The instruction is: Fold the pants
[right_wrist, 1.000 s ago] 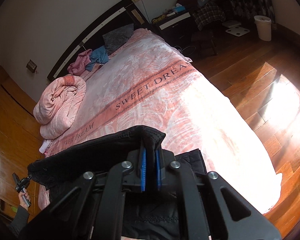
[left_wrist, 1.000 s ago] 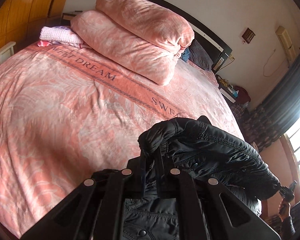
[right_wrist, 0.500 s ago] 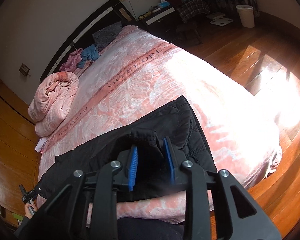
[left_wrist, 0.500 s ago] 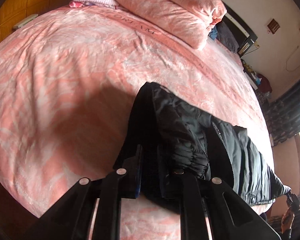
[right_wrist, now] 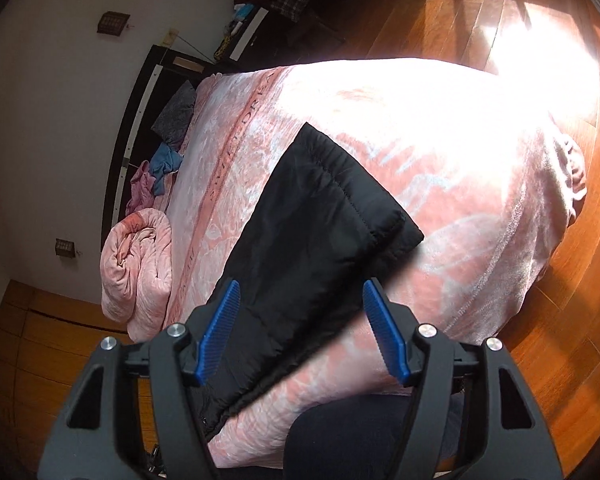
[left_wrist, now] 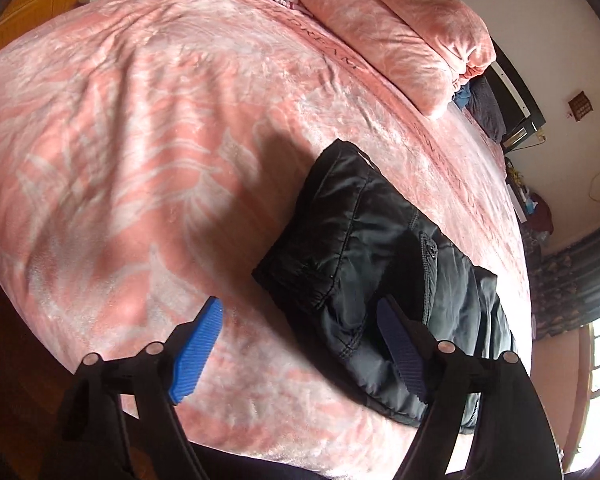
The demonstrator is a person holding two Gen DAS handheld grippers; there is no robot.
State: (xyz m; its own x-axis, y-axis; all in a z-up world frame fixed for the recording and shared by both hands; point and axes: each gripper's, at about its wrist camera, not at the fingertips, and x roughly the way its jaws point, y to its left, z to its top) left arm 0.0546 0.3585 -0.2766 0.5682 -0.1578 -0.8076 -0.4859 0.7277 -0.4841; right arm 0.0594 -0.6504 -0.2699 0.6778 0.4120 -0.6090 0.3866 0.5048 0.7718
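Note:
Black padded pants [left_wrist: 364,248] lie folded over on the pink bed cover [left_wrist: 148,128] near its front edge. In the left wrist view my left gripper [left_wrist: 300,314] hangs just above their near end, its jaws opening wide, blue pads clear of the cloth. The right wrist view shows the other end of the pants [right_wrist: 320,216] lying flat across the bed [right_wrist: 480,168]. My right gripper [right_wrist: 300,292] hovers over that end with its jaws opening too; cloth lies below the gap, untouched by the pads.
A rolled pink quilt [left_wrist: 384,28] and folded clothes lie at the head of the bed, with a dark headboard [right_wrist: 140,112] behind. Sunlit wooden floor [right_wrist: 540,20] runs beside the bed. A dark-clothed leg [right_wrist: 340,432] shows at the bottom edge.
Both grippers came down with the pants' ends pinched in them, laid the cloth on the bed, then let go and spread their jaws. Both views rolled.

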